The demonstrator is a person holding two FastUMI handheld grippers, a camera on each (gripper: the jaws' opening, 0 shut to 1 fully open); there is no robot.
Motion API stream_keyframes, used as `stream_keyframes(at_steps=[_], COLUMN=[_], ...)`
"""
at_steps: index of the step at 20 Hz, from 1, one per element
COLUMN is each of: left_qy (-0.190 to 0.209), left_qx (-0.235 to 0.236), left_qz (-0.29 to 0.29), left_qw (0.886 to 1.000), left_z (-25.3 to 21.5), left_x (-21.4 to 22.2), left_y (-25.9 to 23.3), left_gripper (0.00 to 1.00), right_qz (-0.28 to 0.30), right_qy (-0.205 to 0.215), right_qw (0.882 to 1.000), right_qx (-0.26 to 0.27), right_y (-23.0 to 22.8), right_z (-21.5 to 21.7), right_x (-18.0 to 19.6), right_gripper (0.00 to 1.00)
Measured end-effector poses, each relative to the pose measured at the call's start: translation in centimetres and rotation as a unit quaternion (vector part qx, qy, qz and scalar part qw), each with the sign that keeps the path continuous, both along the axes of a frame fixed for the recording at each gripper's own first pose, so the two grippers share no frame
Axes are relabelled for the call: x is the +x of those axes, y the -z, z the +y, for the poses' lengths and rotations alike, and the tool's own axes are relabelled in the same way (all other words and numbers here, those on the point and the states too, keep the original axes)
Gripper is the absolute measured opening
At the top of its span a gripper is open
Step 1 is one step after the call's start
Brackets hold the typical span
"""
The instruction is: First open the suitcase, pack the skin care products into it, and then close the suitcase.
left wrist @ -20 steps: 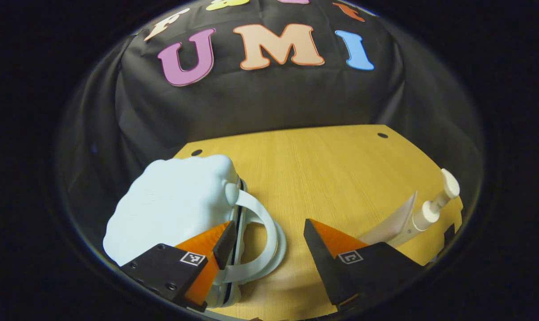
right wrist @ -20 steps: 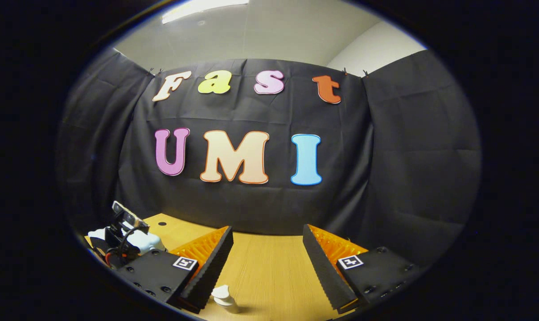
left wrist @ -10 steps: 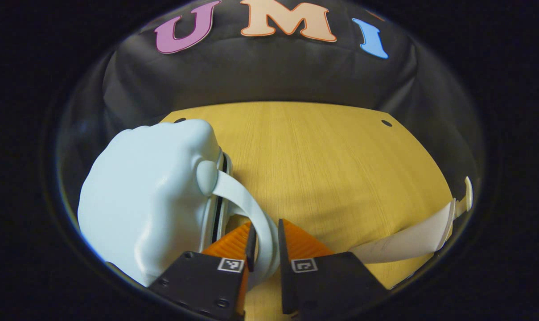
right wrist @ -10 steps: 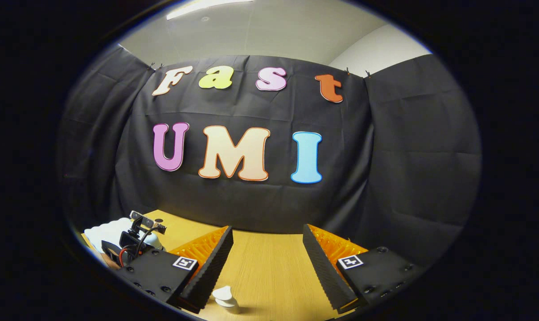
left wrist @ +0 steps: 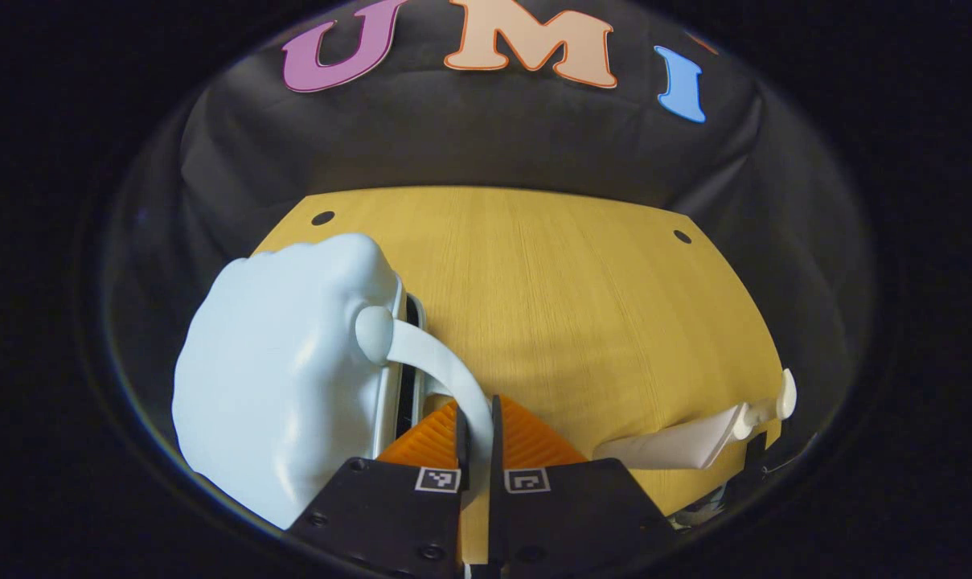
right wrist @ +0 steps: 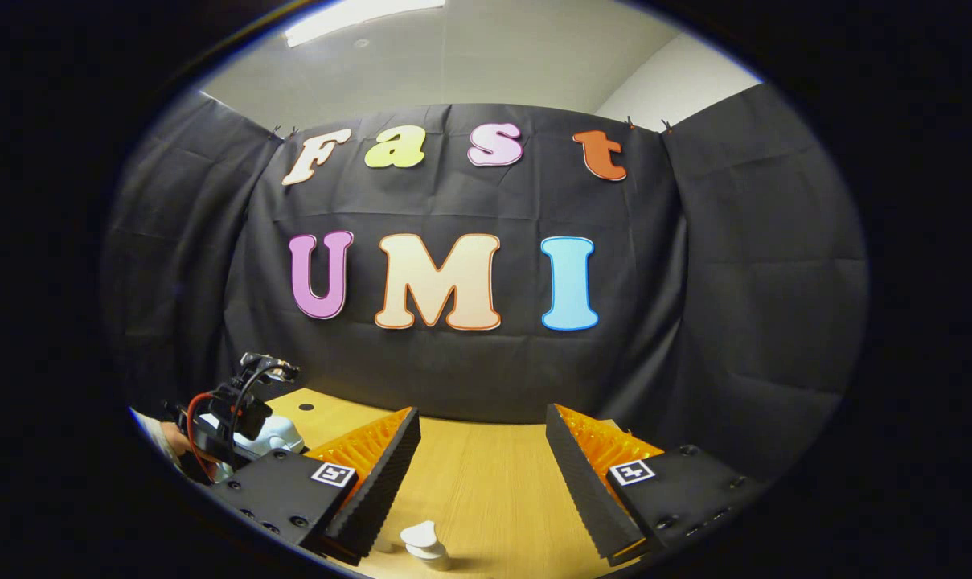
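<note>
Left gripper (left wrist: pixel 476 438): we see its fingers pinched almost together on the pale blue handle (left wrist: pixel 445 374) of the suitcase (left wrist: pixel 280 378), both pads pressing the strap where it curves down between them. The suitcase is a pale blue moulded shell lying on the wooden table (left wrist: pixel 566 297) at the left of the left gripper view; a dark seam with a narrow gap runs along the edge facing the gripper, and we can't tell whether it's latched or starting to part. A white pump bottle (left wrist: pixel 695 438) lies on its side near the table's right edge, well apart from the suitcase, nozzle end pointing right. Right gripper (right wrist: pixel 481 470): fingers spread wide, nothing between them, held above the table. Just below its left finger, in the right gripper view, a white pump head (right wrist: pixel 423 540) pokes up from the bottom; we can't see the body under it. Far left in that view, the other gripper (right wrist: pixel 232 406) with its red and black wires sits over the suitcase (right wrist: pixel 276 438). Nothing stands between either gripper and the bottle.
</note>
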State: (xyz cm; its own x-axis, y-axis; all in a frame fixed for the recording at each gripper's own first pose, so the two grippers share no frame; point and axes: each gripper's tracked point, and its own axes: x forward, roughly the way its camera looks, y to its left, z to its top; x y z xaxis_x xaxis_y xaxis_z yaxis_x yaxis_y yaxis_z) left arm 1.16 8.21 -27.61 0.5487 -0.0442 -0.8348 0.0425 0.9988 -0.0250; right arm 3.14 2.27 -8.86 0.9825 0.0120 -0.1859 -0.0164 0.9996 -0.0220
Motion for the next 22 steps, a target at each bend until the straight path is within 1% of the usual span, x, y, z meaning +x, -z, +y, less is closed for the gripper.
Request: stream_keyframes(at_steps=[5,7,9,10,12,13,14,15,17,19,20,22], left_qy=[0.004,0.002,0.002,0.006,0.020,0.020,0.028,0.037,0.042,0.052,0.058,0.055], left_qx=[0.021,0.021,0.024,0.026,0.025,0.024,0.023,0.023,0.044,0.076,0.089,0.112], left_qz=[-0.021,-0.035,-0.049,-0.056,-0.072,-0.073,-0.074,-0.087,-0.099,-0.109,-0.115,-0.115], left_qw=[1.000,0.999,0.998,0.998,0.997,0.997,0.997,0.995,0.993,0.990,0.988,0.986], left_z=[2.0,3.8,5.9,7.0,9.3,10.7,12.0,13.2,16.9,20.2,21.5,24.3], left_x=[0.0,0.0,0.2,0.2,0.7,0.9,0.8,1.1,1.8,2.5,2.9,3.7], left_y=[-5.5,-8.2,-10.7,-11.7,-13.4,-14.1,-14.8,-15.3,-16.3,-17.2,-17.5,-18.1], left_gripper=[0.05,0.06,0.05,0.05,0.05,0.05,0.05,0.05,0.05,0.05,0.05,0.05], right_qz=[-0.010,-0.011,-0.010,-0.010,-0.018,-0.003,0.004,-0.002,-0.005,0.003,0.001,-0.003], right_qy=[-0.030,-0.042,-0.053,-0.056,-0.044,-0.030,-0.024,-0.022,-0.015,-0.019,-0.016,-0.010], right_qw=[0.999,0.999,0.998,0.998,0.999,0.999,0.999,0.999,0.999,0.999,0.999,0.999], right_qx=[0.008,0.007,0.011,0.011,-0.002,-0.016,-0.021,-0.023,-0.036,-0.041,-0.041,-0.036], right_y=[-0.2,0.0,0.1,0.3,0.4,1.2,1.7,1.9,2.0,2.7,2.6,2.2], right_z=[2.0,3.1,4.4,5.0,5.5,5.6,6.4,7.4,8.9,10.6,11.1,12.1], right_x=[0.3,0.4,0.6,0.8,1.3,1.5,1.4,1.6,2.0,2.4,2.7,2.7], right_gripper=[0.98,1.00,1.00,0.98,0.98,0.98,0.98,0.99,0.99,0.99,0.99,0.99])
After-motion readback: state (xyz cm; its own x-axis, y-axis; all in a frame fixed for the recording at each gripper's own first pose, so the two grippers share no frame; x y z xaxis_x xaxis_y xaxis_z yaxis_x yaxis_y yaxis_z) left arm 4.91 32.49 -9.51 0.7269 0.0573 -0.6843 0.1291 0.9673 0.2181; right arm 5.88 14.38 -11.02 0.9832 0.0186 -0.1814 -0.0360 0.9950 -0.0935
